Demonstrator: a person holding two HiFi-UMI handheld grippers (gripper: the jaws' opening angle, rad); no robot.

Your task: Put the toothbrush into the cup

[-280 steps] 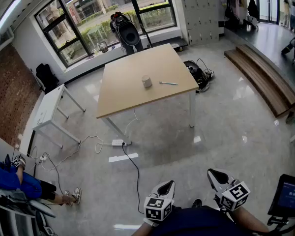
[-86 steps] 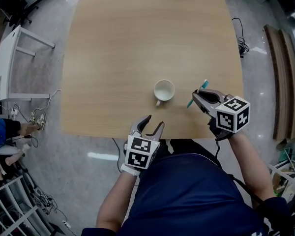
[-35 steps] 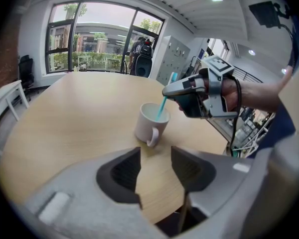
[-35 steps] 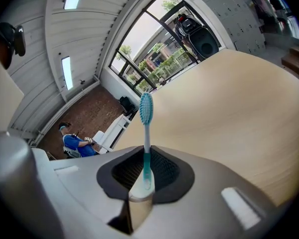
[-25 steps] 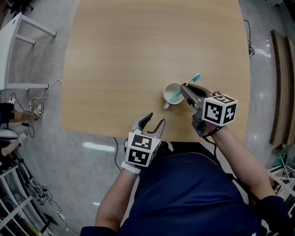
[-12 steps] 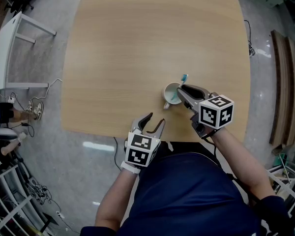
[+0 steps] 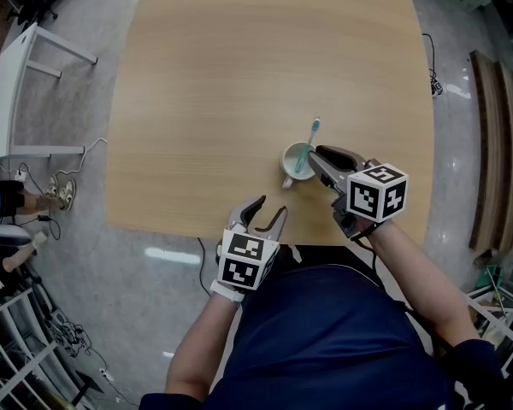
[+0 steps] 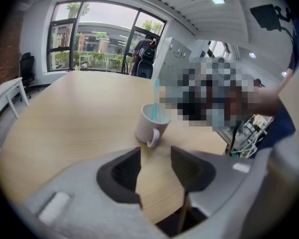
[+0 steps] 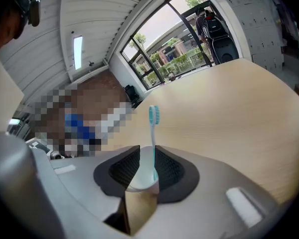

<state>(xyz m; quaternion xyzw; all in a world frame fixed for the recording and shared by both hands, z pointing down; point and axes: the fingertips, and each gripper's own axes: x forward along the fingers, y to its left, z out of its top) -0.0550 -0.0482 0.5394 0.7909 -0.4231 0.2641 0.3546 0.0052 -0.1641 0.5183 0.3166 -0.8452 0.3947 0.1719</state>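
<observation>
A white cup (image 7: 291,166) with a handle stands on the wooden table (image 7: 239,75) near its front edge. The teal toothbrush (image 7: 306,145) stands in the cup, leaning on the rim with its bristle head up. My right gripper (image 7: 318,156) sits just right of the cup, its jaws opening and off the brush. In the right gripper view the toothbrush (image 9: 153,133) and cup (image 9: 138,177) show in the gap of the right gripper (image 9: 147,151). My left gripper (image 7: 269,209) hangs open and holds nothing at the table's front edge, with the cup (image 8: 150,126) ahead of the left gripper (image 8: 155,153).
A white side table (image 7: 26,67) stands on the floor at the left, with cables (image 7: 77,186) trailing beside it. A wooden bench (image 7: 487,143) runs along the right. Bare tabletop stretches beyond and left of the cup.
The toothbrush has gone from slanting in the right gripper's jaws to standing in the cup. The right jaws have parted. The left gripper has not moved.
</observation>
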